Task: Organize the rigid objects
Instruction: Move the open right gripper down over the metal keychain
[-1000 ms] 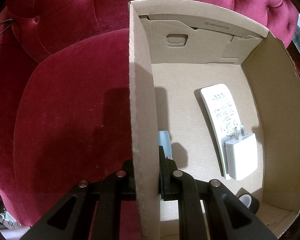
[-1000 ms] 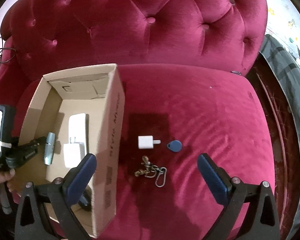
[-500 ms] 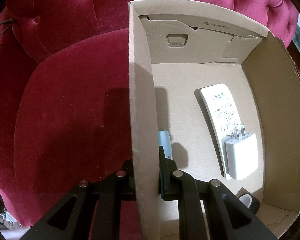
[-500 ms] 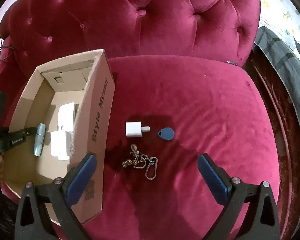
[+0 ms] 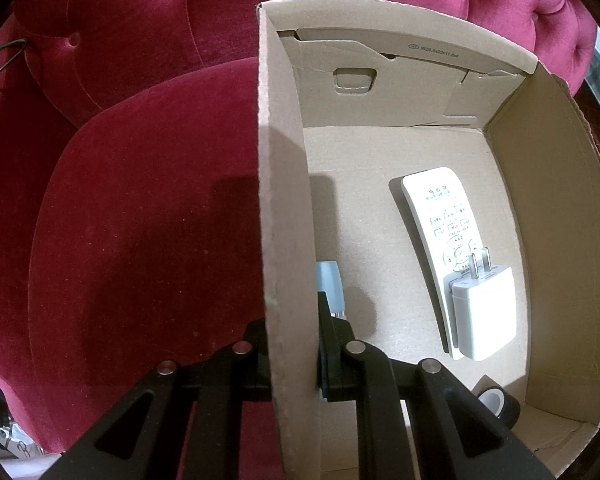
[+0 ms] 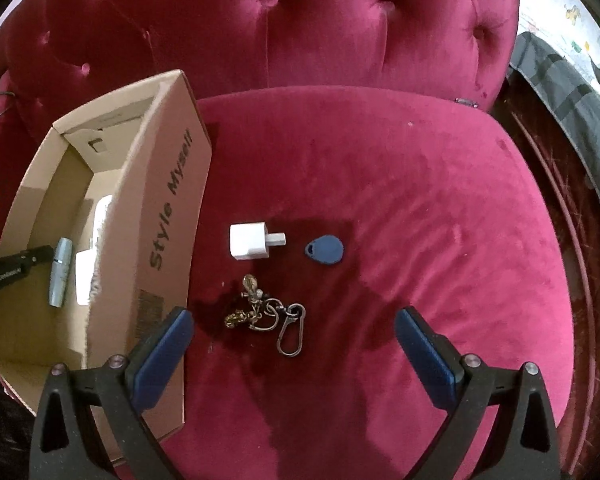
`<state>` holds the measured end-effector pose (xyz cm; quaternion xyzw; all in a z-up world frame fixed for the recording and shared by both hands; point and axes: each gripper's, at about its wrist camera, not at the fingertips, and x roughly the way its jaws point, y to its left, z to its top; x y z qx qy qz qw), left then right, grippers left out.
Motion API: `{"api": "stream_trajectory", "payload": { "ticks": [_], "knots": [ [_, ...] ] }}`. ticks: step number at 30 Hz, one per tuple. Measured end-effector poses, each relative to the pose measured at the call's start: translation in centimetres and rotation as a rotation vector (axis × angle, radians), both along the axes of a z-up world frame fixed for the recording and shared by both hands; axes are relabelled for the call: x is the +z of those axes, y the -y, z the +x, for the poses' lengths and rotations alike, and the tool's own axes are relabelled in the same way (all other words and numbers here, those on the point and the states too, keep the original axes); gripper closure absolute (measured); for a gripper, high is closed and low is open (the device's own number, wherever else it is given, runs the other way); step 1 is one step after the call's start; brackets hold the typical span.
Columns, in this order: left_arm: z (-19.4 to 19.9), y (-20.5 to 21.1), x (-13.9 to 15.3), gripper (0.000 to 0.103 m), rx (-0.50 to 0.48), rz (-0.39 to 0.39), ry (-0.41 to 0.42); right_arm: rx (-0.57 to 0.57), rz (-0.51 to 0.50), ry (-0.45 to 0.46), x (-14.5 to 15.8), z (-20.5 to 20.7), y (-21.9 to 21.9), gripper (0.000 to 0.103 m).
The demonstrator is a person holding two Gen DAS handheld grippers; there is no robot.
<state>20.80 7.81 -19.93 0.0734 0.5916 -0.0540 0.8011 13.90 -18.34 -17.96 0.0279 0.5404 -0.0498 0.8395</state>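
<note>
- Cardboard box (image 5: 380,152) fills the right half of the left wrist view; the left gripper (image 5: 296,344) at lower centre is pinched on the box's left wall (image 5: 284,208), one finger outside, one inside, likely to steady the box while things get dropped in.
- Inside, a white remote (image 5: 440,232) lies along the floor at centre right with a white plug charger (image 5: 484,316) on its lower end; a grey-blue tube (image 5: 330,288) sits by the inner finger, a small black roll (image 5: 498,402) in the lower right corner.
- Red velvet seat (image 5: 140,220) takes up the left half; nothing on it in this view.
- Right wrist view: right gripper (image 6: 292,344) at the bottom, blue pads spread wide, nothing between them, hovering over the cushion.
- Items not yet boxed lie at frame centre: white adapter (image 6: 250,242), blue key fob (image 6: 324,250) just right of it, keychain (image 6: 266,314) below, nearest the pads, so probably the next pick.
- The box stands at left; its tall near wall, printed "Style Myself" (image 6: 170,204), is right beside the left pad and must be cleared when carrying things over.
- Keychain is loose and tangled, may dangle or slip.
</note>
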Motion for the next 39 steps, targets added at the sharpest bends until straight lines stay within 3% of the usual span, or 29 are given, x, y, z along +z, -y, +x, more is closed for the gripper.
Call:
{"api": "stream_trajectory", "payload": {
  "ticks": [19,39],
  "knots": [
    [-0.1,0.6,0.1,0.088,-0.002,0.011,0.002,0.015,0.0,-0.07,-7.0,2.7,0.4,0.0],
    [0.1,0.9,0.3,0.088,-0.005,0.021,0.002,-0.009,0.039,-0.075,-8.5,4.3,-0.1,0.004]
  ]
}}
